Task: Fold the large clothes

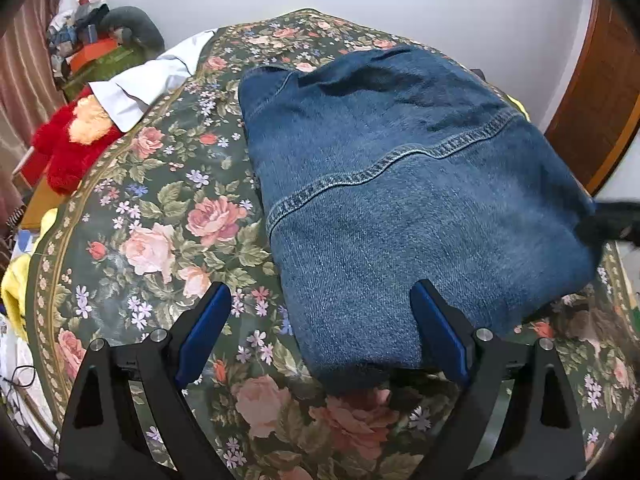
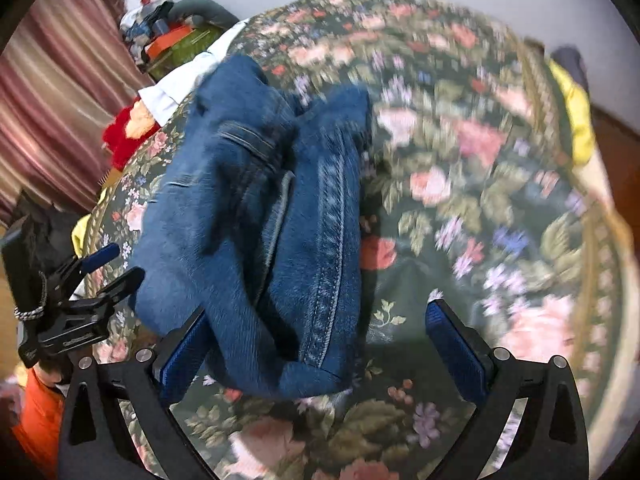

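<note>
A folded blue denim garment (image 1: 400,184) lies on the floral bedspread (image 1: 160,208). My left gripper (image 1: 320,292) hangs open over the garment's near left corner. Its right finger (image 1: 436,328) overlaps the denim and its left finger is over bare bedspread. In the right wrist view the denim garment (image 2: 248,220) is blurred and shows a stitched seam. My right gripper (image 2: 318,314) stands wide open around the garment's near end. The denim partly hides its left finger (image 2: 184,356), and its right finger is clear of the cloth. The left gripper (image 2: 100,276) shows at the far left of that view.
A red plush toy (image 1: 68,148) and a white cloth (image 1: 152,76) lie at the bed's far left, beside a heap of clutter (image 1: 92,40). Yellow fabric (image 2: 576,120) hangs off the far right edge. A striped curtain (image 2: 52,112) is on the left and a wooden door (image 1: 600,100) on the right.
</note>
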Demonstrator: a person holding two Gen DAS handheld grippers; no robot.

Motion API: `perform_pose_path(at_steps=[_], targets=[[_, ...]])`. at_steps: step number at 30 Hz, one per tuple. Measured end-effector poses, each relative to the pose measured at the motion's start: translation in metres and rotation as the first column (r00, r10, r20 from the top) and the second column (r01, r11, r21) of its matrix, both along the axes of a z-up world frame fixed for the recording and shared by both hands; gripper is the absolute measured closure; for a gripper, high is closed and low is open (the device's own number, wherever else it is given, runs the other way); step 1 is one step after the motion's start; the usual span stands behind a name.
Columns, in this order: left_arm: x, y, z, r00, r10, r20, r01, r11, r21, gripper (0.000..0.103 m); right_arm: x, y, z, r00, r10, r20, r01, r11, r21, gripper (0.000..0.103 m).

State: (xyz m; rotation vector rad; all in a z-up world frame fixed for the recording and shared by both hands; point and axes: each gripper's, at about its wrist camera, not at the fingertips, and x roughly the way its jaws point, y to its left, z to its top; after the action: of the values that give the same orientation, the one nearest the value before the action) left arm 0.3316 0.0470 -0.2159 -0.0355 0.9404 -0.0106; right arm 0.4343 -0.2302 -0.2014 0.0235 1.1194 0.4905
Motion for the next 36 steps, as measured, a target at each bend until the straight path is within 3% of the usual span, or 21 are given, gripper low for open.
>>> perform_pose_path(at_steps=[4,7,10,14,18,25,29,33,36], targets=[[0.0,0.004,-0.002,1.0,0.009,-0.005,-0.009,1.0,-0.027,0.011,0.006,0.017,0.04,0.997,0.027,0.077,-0.028,1.0,0.009,0.001],[0.001,0.007,-0.004,1.0,0.014,-0.011,-0.014,0.999,-0.051,0.011,0.028,0.034,0.053,0.998,0.016,0.053,-0.019,0.998,0.058,0.001],[0.0,0.008,-0.004,1.0,0.009,-0.011,-0.01,0.998,-0.056,0.011,0.052,0.052,0.043,1.0,0.012,0.025,-0.013,1.0,0.025,0.001],[0.0,0.007,-0.004,1.0,-0.006,-0.006,0.006,0.999,-0.053,0.01,0.08,0.049,0.004,0.999,-0.02,-0.045,0.017,0.998,-0.064,0.001],[0.003,0.005,-0.006,1.0,-0.008,-0.01,0.008,0.999,-0.05,0.006,0.091,0.017,-0.026,0.991,-0.004,-0.135,0.015,0.996,0.083,0.0],[0.011,0.024,0.015,1.0,-0.03,-0.006,0.03,0.998,-0.058,0.006,0.077,0.017,-0.015,0.991,-0.027,-0.131,0.036,0.997,0.068,0.0],[0.033,0.052,0.016,0.999,-0.023,-0.038,0.017,0.989,-0.147,0.006,0.069,0.025,-0.005,0.993,0.032,-0.116,-0.024,0.997,0.071,0.0],[0.063,0.079,-0.005,0.989,-0.014,-0.144,-0.032,0.949,-0.315,0.006,0.075,0.033,-0.017,0.977,0.082,-0.197,-0.055,0.989,0.139,0.0],[0.082,0.085,-0.026,0.977,-0.038,-0.208,-0.048,0.918,-0.393,0.006,0.082,0.036,-0.031,0.968,0.095,-0.231,-0.061,0.987,0.148,0.0]])
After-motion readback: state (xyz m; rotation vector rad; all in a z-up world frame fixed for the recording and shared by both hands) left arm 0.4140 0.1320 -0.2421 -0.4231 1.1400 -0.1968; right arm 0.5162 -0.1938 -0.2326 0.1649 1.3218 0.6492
